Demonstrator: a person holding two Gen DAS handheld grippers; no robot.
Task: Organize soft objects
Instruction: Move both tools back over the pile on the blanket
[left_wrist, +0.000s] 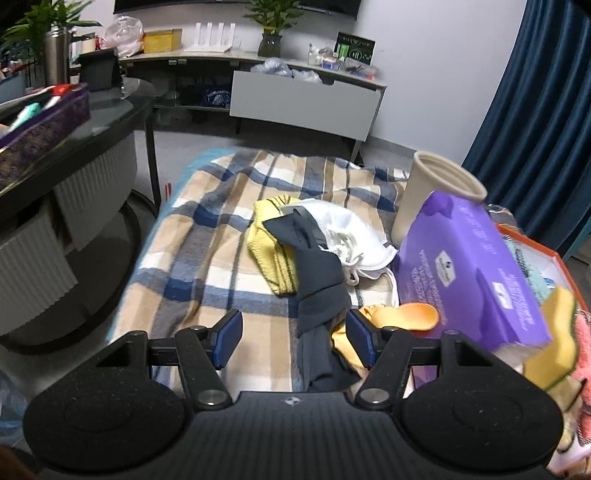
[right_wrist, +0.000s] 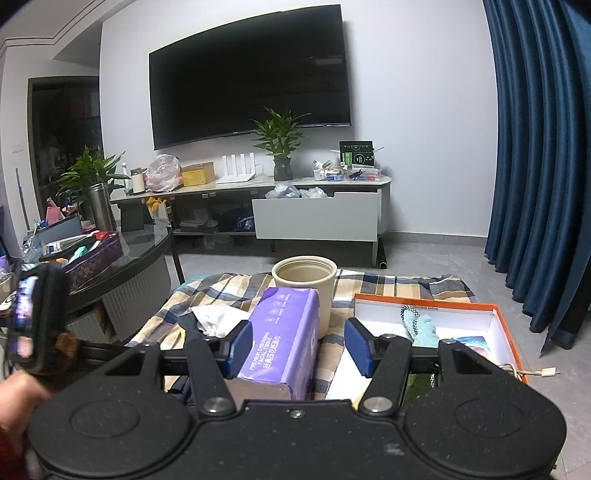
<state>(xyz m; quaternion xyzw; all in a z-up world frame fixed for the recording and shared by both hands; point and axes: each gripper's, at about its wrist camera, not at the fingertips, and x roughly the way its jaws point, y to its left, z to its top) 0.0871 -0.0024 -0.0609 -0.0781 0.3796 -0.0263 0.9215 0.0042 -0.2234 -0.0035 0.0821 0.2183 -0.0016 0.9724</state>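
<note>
On a plaid blanket (left_wrist: 207, 258) lie a dark grey sock (left_wrist: 317, 280), a yellow striped cloth (left_wrist: 269, 254) and a white cloth (left_wrist: 343, 229). My left gripper (left_wrist: 293, 338) is open, low over the blanket, with the grey sock's end running between its jaws. A purple facial tissue pack (left_wrist: 469, 269) lies to the right; it also shows in the right wrist view (right_wrist: 280, 343). My right gripper (right_wrist: 293, 350) is open above that tissue pack, which sits between the jaws untouched. An orange-rimmed box (right_wrist: 506, 321) holds a teal knitted item (right_wrist: 419, 323).
A beige cup (right_wrist: 304, 284) stands behind the tissue pack. An orange spoon (left_wrist: 417, 315) lies by the left gripper's right finger. A yellow-green sponge (left_wrist: 557, 332) and pink cloth sit at the right edge. A dark glass table (left_wrist: 92, 122) stands left, a TV cabinet (right_wrist: 317, 218) behind.
</note>
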